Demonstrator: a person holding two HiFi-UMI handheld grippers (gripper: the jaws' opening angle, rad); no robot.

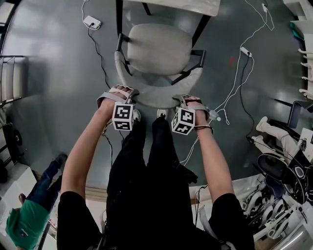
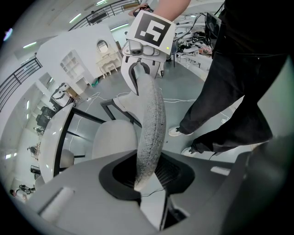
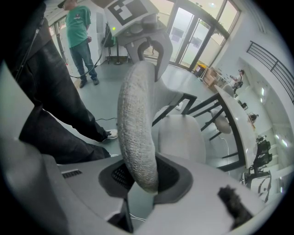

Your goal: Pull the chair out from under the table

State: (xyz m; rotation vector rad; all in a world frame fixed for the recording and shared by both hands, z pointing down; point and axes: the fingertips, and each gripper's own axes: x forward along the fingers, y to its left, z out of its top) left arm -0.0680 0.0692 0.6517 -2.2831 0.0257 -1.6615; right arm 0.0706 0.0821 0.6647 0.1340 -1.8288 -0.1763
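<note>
**Item: chair, mid-task.**

- Location: on the grey floor, directly in front of the standing person. Its backrest faces them and its seat faces the table.
- Progress: the grip is made. In the head view the whole seat pad shows clear of the white table edge, and only the front of the frame is near it. The chair looks largely out, with perhaps a short final draw and the release left.
- Left gripper: jaws closed across the top rail of the backrest, near its left end. Its own view shows the padded edge pinched between the dark pads.
- Right gripper: jaws clamped on the same rail near the right end, with the rail seated deep between the pads.
- Backrest: a curved, wrap-around band, thickly padded, covered in pale grey fabric with a coarse pebbled weave and a rounded edge.
- Seat: a rounded-square cushion in smooth, light grey upholstery.
- Frame: slim black bars, apparently metal, running at an angle from seat to floor.
- Table: white top with a thin edge and dark legs.
- Surroundings: white cables trail across the polished floor to the chair's right. A bystander in a green shirt stands well apart.
</note>
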